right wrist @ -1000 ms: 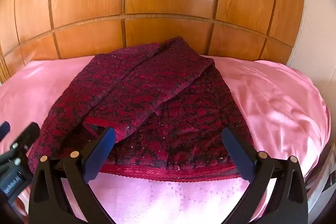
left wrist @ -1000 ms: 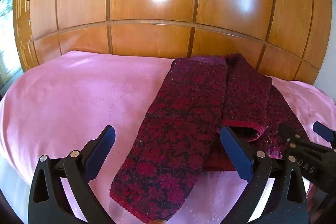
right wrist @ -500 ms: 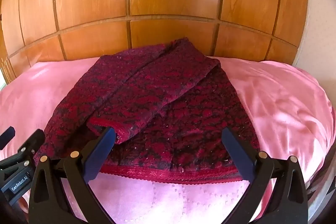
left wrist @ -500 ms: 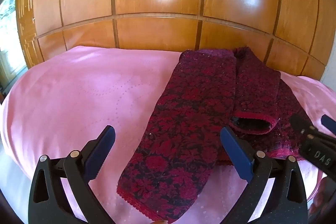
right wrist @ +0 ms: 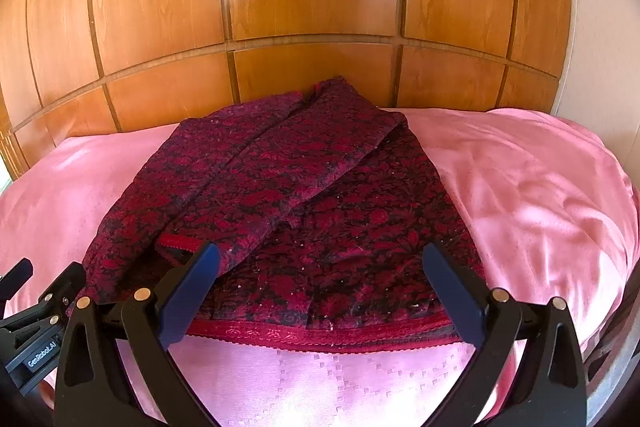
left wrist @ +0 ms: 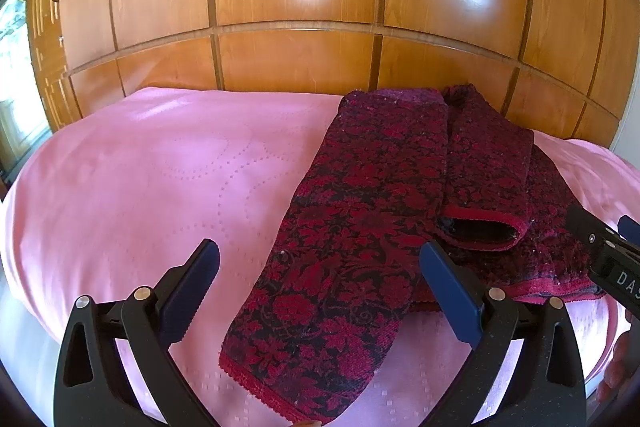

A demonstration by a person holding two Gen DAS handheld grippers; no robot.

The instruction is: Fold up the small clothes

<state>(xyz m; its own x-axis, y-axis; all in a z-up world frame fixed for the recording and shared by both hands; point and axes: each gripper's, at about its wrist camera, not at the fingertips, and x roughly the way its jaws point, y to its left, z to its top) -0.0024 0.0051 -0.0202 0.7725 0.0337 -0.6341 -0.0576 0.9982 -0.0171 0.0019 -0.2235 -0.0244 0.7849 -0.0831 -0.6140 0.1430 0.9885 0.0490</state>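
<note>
Folding the top next: both claws, left and right, are wide and hold nothing. Grab the long sleeve end, lay it across.

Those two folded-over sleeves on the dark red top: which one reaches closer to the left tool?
The long sleeve: its cuff lies between the open left gripper's fingers. The short sleeve beside it stops farther back, cuff gaping.

free: pink bedspread left and right of garment | blocked: wooden panel wall behind garment
</note>
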